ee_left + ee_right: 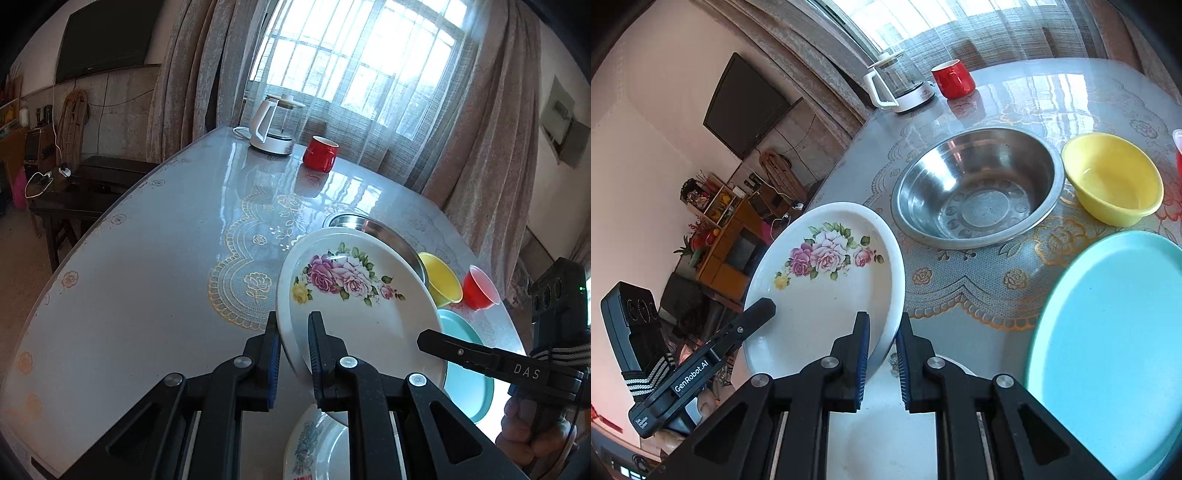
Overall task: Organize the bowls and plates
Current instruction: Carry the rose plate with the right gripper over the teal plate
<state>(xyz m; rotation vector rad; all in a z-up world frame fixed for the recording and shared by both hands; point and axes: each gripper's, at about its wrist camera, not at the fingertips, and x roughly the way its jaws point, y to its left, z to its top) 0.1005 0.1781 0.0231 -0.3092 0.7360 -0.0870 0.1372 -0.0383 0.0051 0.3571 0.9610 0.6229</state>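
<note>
Both grippers clamp the same floral plate [354, 295], one on each side of its rim, and the plate hangs tilted above the table [147, 277].

In the left wrist view the left gripper [295, 354] has its jaws nearly closed, pinching the plate's rim at about 7 o'clock on the plate. The plate spreads away from the fingertips toward 1 o'clock. The right gripper [424, 338] reaches in from 4 o'clock, its tip against the plate's opposite edge, with a hand [532, 432] around its grip.

In the right wrist view the right gripper [882, 350] is likewise almost closed, gripping the rim at about 5 o'clock on the plate, so the plate extends toward 11 o'clock from the fingertips. The left gripper [764, 306] meets the rim at 8 o'clock.

Under the grippers a second white plate [886, 435] lies flat on the table. From the right gripper's tips, a steel bowl [979, 192] sits at 1 o'clock, a yellow bowl [1115, 177] beyond it at 2 o'clock, and a turquoise plate [1108, 350] just beside at 3 o'clock. A small red bowl [480, 288] stands next to the yellow one. At the table's far end stand a kettle [897, 85] and a red mug [953, 79].
</note>
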